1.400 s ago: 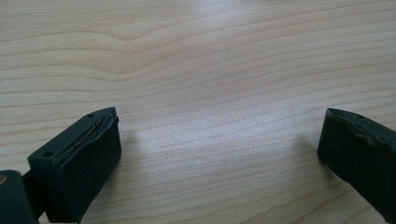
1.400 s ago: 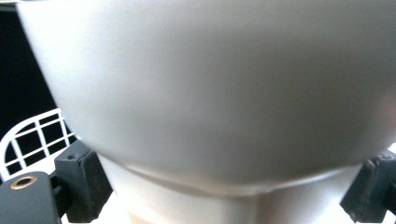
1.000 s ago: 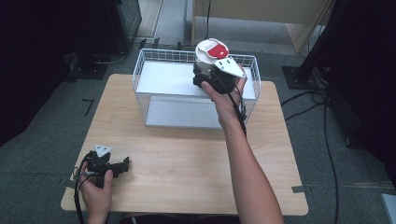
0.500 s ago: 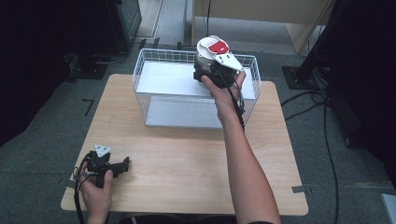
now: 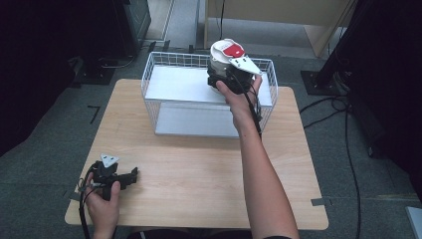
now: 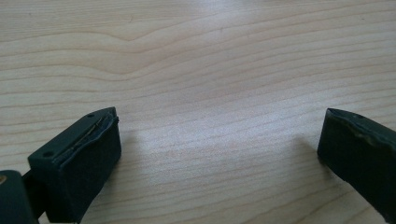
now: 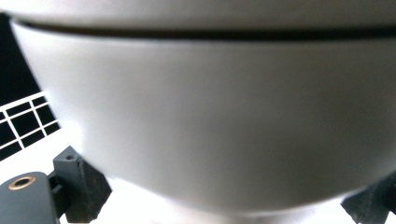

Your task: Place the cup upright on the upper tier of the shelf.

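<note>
white lidded pot (image 5: pixel 225 56) held above wire basket (image 5: pixel 154 74), far right corner.
right claw (image 5: pixel 225 80) clamps its base from the near side; basket floor directly below; left claw (image 5: pixel 130 177) idle, open, on bench (image 5: pixel 199 164).

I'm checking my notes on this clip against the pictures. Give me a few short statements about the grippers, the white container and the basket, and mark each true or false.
1. The right gripper grips a white container with a red patch on its lid. True.
2. The container rests flat on the wooden table. False: it is held up at the far rim of the white wire basket.
3. The left gripper is open, with bare table between its jaws. True.
4. The left gripper sits inside the basket. False: it is at the table's near left corner, well apart from the basket.
5. The basket stands at the far side of the table. True.
</note>
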A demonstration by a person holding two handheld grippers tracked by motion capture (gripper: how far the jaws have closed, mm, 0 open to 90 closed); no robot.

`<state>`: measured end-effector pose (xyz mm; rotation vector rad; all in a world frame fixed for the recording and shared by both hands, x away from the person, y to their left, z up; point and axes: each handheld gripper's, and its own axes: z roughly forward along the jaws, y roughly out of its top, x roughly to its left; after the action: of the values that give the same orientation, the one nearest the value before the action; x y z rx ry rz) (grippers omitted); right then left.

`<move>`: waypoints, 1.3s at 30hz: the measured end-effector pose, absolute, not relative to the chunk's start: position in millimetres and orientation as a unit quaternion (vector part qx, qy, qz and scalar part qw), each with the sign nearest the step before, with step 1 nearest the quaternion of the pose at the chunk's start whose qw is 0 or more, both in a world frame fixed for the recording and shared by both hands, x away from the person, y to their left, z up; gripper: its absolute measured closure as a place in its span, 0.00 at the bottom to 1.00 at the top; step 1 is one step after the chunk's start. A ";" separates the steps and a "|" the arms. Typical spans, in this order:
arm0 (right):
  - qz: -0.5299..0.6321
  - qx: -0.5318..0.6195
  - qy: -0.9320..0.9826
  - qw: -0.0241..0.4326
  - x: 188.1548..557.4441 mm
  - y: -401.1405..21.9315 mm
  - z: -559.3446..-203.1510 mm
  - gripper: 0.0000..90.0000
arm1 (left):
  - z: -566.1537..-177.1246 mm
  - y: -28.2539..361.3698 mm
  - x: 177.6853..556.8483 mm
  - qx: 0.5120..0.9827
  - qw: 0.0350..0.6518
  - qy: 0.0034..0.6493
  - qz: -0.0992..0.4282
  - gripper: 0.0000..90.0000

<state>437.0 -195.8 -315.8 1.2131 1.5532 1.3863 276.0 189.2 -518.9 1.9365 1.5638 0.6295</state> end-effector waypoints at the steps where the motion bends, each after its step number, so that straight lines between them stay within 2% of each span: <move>1: 0.539 0.469 0.602 0.357 436.5 -196.2 -315.6 0.08 | -518.9 189.2 276.0 0.723 0.283 0.584 0.235 0.00; 9: 0.548 0.465 0.600 0.351 431.9 -198.3 -315.0 0.06 | -518.9 189.2 276.1 0.723 0.283 0.584 0.235 0.00; 15: 0.548 0.462 0.599 0.357 428.1 -199.5 -316.8 0.12 | -519.0 189.0 276.2 0.723 0.284 0.585 0.235 0.00; 21: 0.546 0.460 0.601 0.360 425.6 -199.6 -316.3 0.13 | -519.0 189.0 276.2 0.722 0.284 0.585 0.235 0.00; 23: 0.548 0.462 0.599 0.358 424.6 -200.0 -316.6 0.12 | -519.0 189.0 276.2 0.722 0.284 0.585 0.235 0.00; 24: 0.552 0.458 0.598 0.356 422.2 -201.3 -317.5 0.01 | -519.0 189.0 276.2 0.723 0.284 0.585 0.235 0.00; 39: 0.560 0.441 0.602 0.360 391.1 -214.7 -323.4 0.00 | -518.8 189.2 276.1 0.724 0.282 0.584 0.236 0.00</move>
<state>391.1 -214.7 -323.4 1.1371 1.5525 1.4427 276.1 189.2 -518.8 1.9390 1.5631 0.6311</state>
